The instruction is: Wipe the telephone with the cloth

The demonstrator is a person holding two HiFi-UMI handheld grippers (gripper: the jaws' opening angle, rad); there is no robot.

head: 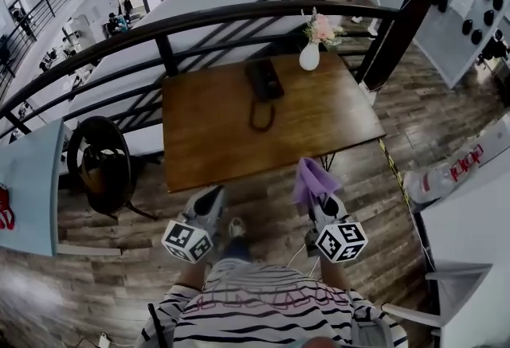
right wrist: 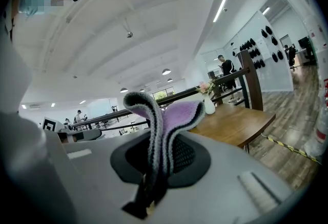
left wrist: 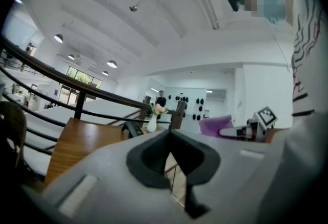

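A black telephone (head: 264, 80) with a looped cord lies on the far middle of the wooden table (head: 207, 131); in the left gripper view the telephone (left wrist: 131, 127) shows only as a small dark shape. My right gripper (head: 318, 197) is held low in front of the table's near edge, shut on a purple cloth (head: 309, 180) that sticks up from its jaws. That cloth (right wrist: 169, 120) fills the middle of the right gripper view. My left gripper (head: 209, 200) hangs beside it, jaws together with nothing between them.
A white vase with pink flowers (head: 311, 50) stands at the table's far right corner. A black railing (head: 159, 29) runs behind the table. A dark chair (head: 102, 167) sits at the table's left, and a white counter (head: 470, 227) is to my right.
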